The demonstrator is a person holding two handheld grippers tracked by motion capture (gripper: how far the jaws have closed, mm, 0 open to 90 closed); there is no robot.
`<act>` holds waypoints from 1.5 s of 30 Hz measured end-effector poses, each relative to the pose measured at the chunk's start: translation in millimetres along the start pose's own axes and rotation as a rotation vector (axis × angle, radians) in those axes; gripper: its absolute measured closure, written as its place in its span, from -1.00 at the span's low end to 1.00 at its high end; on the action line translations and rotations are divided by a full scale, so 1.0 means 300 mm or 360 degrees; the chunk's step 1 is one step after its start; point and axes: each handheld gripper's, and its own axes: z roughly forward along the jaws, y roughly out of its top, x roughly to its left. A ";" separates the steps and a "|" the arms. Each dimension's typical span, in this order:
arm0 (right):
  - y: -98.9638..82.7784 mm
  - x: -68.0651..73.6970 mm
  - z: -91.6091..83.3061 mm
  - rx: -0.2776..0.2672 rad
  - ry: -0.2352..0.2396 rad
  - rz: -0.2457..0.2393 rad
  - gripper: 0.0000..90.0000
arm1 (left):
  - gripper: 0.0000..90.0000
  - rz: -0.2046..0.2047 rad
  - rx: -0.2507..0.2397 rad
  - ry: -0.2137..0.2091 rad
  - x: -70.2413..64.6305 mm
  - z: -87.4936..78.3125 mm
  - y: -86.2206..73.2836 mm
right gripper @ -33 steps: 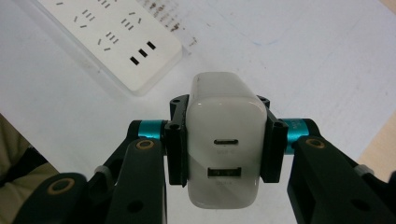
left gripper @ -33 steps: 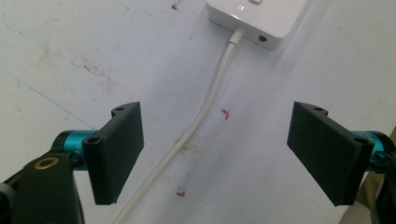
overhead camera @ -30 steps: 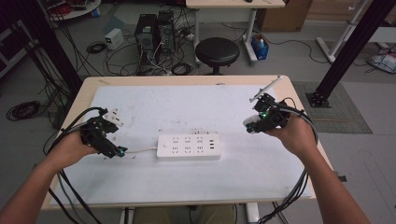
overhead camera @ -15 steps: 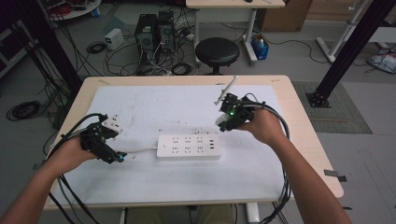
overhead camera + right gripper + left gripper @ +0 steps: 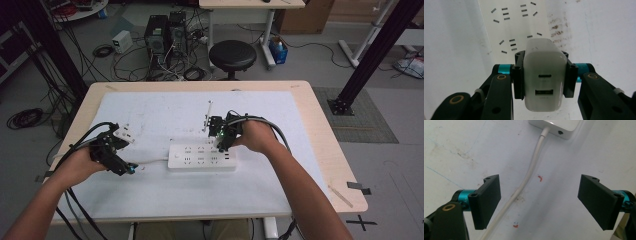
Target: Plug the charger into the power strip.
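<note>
Beside the power strip (image 5: 202,157), its cord (image 5: 527,180) crosses the mat (image 5: 170,195).

Left hand-held gripper (image 5: 539,202) jaws apart over white cord (image 5: 531,172) running to power strip (image 5: 556,126).

Left tongs (image 5: 131,168) held low at the person's left, jaws spread apart with nothing gripped. Right tongs (image 5: 218,142) angled downward at centre, jaws clamped; both forearms extended forward.

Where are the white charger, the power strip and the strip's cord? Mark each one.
white charger (image 5: 544,80), right gripper view, on its face with the two ports.
power strip (image 5: 200,156), high view, on its socket top.
cord (image 5: 534,167), left gripper view, mid-length.
</note>
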 end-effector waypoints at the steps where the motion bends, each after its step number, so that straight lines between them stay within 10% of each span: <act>1: 0.007 0.000 0.008 0.0006 0.0010 -0.0007 0.38 | -0.59 -0.0003 -0.0003 0.0002 0.002 0.002 0.000; 14: 0.069 0.015 0.088 0.0092 0.0043 -0.0230 0.38 | -0.59 -0.0028 -0.0010 -0.0003 0.016 0.008 -0.018; 28: 0.141 0.014 0.104 0.0296 0.0063 -0.0188 0.38 | -0.59 -0.0052 -0.0025 -0.0013 0.015 0.026 -0.022; 45: 0.138 0.030 0.119 0.0298 0.0016 -0.0247 0.39 | -0.59 -0.0101 -0.0035 -0.0030 0.014 0.044 -0.048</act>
